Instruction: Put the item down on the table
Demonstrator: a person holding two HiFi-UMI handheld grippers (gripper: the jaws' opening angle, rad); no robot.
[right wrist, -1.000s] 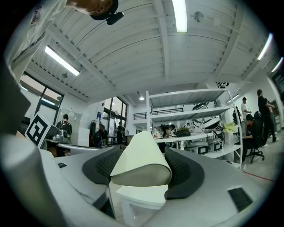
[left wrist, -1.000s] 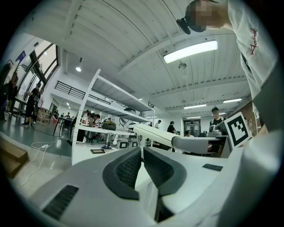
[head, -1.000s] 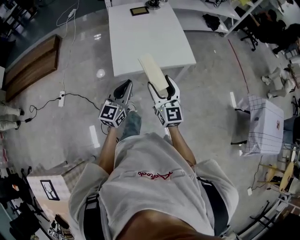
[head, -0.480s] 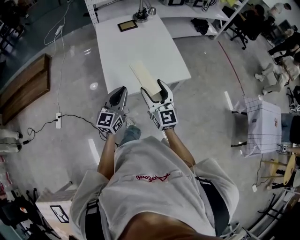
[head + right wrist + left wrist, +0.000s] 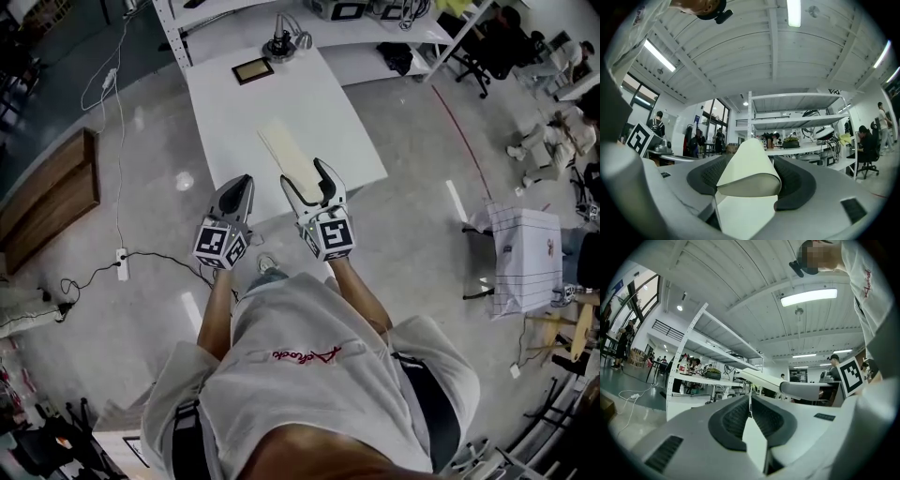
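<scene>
While the head view shows our long cream pad (image 5: 284,150) reaching forward past the right gripper (image 5: 309,180), seen against the white table (image 5: 234,108), only the right gripper view shows its near end clamped between those jaws. Just beside it, our left gripper (image 5: 241,187) has its jaws pressed together on nothing.

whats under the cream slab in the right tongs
Bare white table top shows around the cream slab, which the right tongs grip at its near end. The patch directly below the slab is covered.
</scene>
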